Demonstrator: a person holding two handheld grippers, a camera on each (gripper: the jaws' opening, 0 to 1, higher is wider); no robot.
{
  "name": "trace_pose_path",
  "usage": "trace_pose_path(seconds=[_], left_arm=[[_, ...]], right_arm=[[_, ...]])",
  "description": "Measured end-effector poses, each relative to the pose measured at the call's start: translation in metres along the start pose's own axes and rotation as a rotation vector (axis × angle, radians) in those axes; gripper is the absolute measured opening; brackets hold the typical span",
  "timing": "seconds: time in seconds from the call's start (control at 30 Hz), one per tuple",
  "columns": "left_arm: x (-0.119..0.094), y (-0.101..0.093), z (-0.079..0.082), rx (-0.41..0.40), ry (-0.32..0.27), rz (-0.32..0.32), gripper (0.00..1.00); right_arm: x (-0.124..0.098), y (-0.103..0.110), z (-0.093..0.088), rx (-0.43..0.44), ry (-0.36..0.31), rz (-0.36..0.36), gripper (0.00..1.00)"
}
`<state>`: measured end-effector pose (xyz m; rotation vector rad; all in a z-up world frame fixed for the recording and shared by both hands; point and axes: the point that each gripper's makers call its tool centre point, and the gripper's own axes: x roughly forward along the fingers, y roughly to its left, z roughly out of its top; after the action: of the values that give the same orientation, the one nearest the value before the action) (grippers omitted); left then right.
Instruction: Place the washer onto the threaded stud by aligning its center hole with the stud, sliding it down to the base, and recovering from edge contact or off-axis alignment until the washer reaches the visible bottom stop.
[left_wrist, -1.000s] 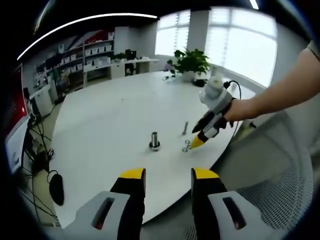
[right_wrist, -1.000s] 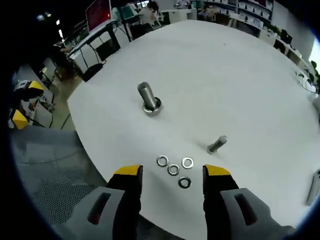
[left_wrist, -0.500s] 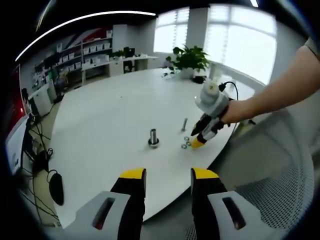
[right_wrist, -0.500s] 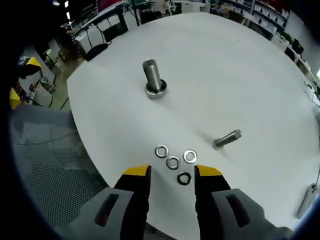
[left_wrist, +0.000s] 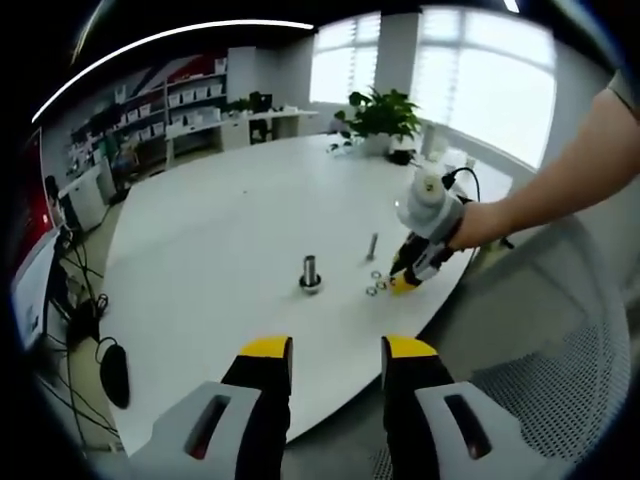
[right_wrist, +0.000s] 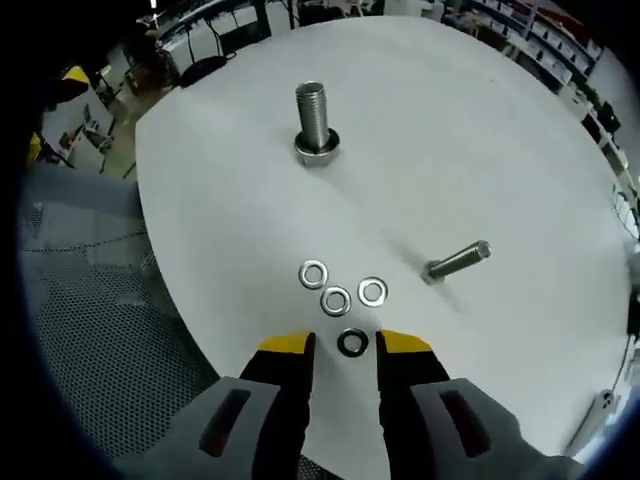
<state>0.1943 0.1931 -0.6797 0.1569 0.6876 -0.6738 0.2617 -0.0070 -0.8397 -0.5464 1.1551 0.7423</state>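
While right gripper (right_wrist: 345, 345) stands open, dark washer (right_wrist: 352, 343) between its tips, upright stud (right_wrist: 314, 122) well beyond

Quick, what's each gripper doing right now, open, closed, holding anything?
Left gripper: open, holding nothing, back from the table.
Right gripper: open, jaws either side of the dark washer, not yet clamped.

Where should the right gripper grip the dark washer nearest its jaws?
Across its outer rim, from above: the dark washer lies flat on the white table, apart from the three lighter washers, already between the right gripper jaws.
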Motion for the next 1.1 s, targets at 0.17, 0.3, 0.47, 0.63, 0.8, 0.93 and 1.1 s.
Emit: trace_pose_path(seconds=[0.17, 0.3, 0.47, 0.63, 0.8, 0.93, 1.1], left_arm=[[-0.0001, 0.0011, 0.0, -0.004, -0.001, 0.005, 0.34], [0.0006, 0.0003, -0.0015, -0.003, 0.007, 0.001, 0.34], [0.0008, -0.0009, -0.0006, 0.001, 0.005, -0.003, 0.34], [0.0012, -0.0005, -0.0013, 0.004, 0.011, -0.001, 0.34], [0.0015, -0.001, -0.0016, 0.003, 0.012, -0.004, 0.34], [0.0023, -0.0023, -0.0024, 0.01, 0.018, -0.009, 0.34], [0.0025, -0.0021, -0.0027, 0.009, 0.02, -0.009, 0.33]], right_arm=[[0.0011, -0.0002, -0.0007, -0.008, -0.002, 0.007, 0.26], [0.0001, 0.0028, -0.0019, -0.06, 0.005, 0.021, 0.22], [-0.0008, 0.0001, -0.0062, -0.104, 0.072, 0.041, 0.18], [-0.0007, -0.0001, -0.0057, -0.105, 0.097, 0.044, 0.17], [0.0018, 0.0004, -0.0056, -0.143, 0.16, 0.034, 0.17], [0.0019, -0.0003, -0.0055, -0.139, 0.202, 0.035, 0.17], [0.002, -0.0012, -0.0053, -0.118, 0.242, 0.032, 0.17]])
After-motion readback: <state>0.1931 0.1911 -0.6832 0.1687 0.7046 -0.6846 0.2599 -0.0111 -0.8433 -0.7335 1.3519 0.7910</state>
